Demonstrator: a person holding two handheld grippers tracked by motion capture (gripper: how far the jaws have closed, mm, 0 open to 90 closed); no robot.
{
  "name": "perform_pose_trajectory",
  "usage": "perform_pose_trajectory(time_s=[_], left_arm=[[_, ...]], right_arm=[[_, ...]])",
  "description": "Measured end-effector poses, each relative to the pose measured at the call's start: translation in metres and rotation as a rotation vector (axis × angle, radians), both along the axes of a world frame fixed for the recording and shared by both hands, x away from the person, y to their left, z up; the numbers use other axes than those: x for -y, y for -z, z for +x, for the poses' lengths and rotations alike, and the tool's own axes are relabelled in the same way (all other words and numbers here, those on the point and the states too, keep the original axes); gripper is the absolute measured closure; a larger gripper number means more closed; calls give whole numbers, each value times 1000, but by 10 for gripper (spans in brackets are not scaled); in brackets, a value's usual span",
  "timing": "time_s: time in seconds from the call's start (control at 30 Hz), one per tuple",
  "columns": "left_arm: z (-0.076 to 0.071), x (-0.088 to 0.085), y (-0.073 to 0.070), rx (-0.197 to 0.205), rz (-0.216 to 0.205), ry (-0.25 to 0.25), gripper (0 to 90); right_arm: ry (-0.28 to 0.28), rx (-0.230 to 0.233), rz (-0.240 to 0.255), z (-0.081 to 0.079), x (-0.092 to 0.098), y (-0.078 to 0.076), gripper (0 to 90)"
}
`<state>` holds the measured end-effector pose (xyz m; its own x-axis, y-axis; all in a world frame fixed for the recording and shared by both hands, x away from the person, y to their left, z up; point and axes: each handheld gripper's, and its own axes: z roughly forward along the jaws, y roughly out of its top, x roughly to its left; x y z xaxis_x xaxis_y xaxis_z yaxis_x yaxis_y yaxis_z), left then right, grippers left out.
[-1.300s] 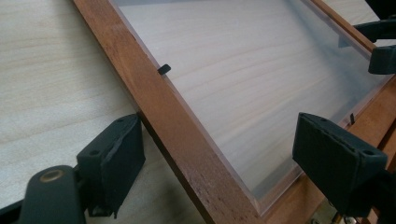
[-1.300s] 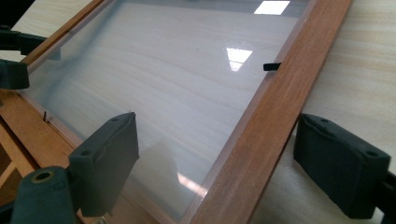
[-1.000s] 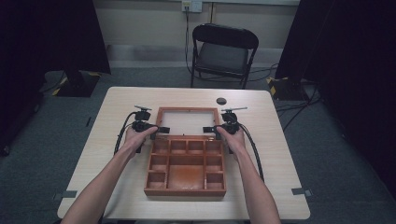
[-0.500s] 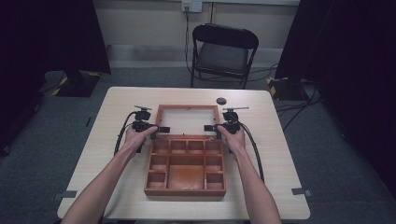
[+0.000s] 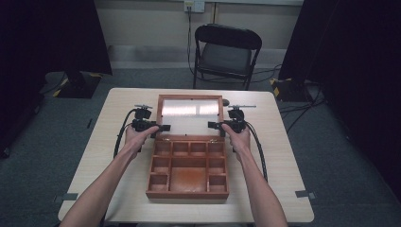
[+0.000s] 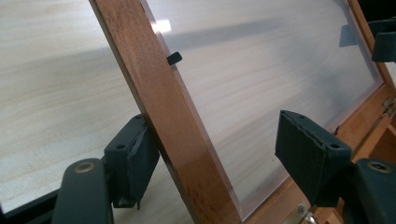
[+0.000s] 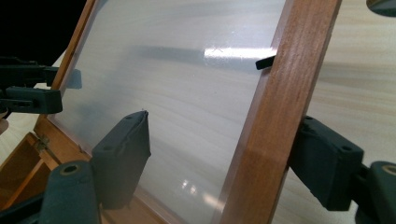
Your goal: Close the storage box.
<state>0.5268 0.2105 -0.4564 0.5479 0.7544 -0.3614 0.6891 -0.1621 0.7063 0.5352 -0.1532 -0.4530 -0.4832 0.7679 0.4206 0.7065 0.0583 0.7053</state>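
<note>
A person sits at the near side of a pale wooden table (image 5: 283, 156), a forearm reaching in from each side. In the middle of the table stands an open wooden box (image 5: 188, 170) with small compartments along its far and side edges and one larger compartment near its front. Its lid (image 5: 191, 116), a wooden frame around a clear pane, is hinged at the far edge of the box and stands raised, tilted away from the person.

The left gripper (image 6: 215, 154) straddles the left rail of the lid. Its jaws have just been closing; the outer pad (image 6: 135, 163) touches the outside of the wood, while the inner pad stands apart from the pane, so the grip is not yet clenched. The right gripper (image 7: 224, 161) straddles the right rail in the same way. Its jaws have also just been closing; the outer pad (image 7: 322, 163) sits against the wood and the inner one is clear of the pane.

A black chair (image 5: 227, 52) stands beyond the far side of the table.
</note>
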Motion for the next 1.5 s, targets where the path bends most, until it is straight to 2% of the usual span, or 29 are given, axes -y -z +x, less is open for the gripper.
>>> perform_pose_trajectory(time_s=[0.27,0.4,0.5,0.6,0.67,0.73,0.87,1.07,1.17,1.3,1.5], left_arm=[[-2,0,-5,30,-31,-1,336],[-4,1,-8,48,-15,-2,341],[-6,-1,-12,69,-17,-4,375],[-8,-5,-15,81,-40,-2,436],[-10,-4,-19,98,-30,0,437],[-10,-4,-20,99,-26,7,435],[-12,-6,-22,104,-32,14,445],[-16,-6,-27,110,-47,20,437],[-22,-9,-32,117,-65,40,442],[-30,-9,-35,141,-59,46,435],[-38,-7,-41,170,-44,53,417]], right_arm=[[6,42,16,-7,2,-11,273],[6,54,16,-9,4,-15,308],[-1,70,12,-11,5,-19,321],[-7,84,7,-13,5,-22,323],[-7,85,4,-14,5,-24,323],[-10,91,1,-15,4,-24,323],[-12,99,1,-16,4,-25,332],[-14,105,-28,-20,3,-32,354],[-22,112,-41,-25,3,-38,380],[-31,122,-59,-33,3,-45,397],[-31,143,-59,-41,3,-48,417]])
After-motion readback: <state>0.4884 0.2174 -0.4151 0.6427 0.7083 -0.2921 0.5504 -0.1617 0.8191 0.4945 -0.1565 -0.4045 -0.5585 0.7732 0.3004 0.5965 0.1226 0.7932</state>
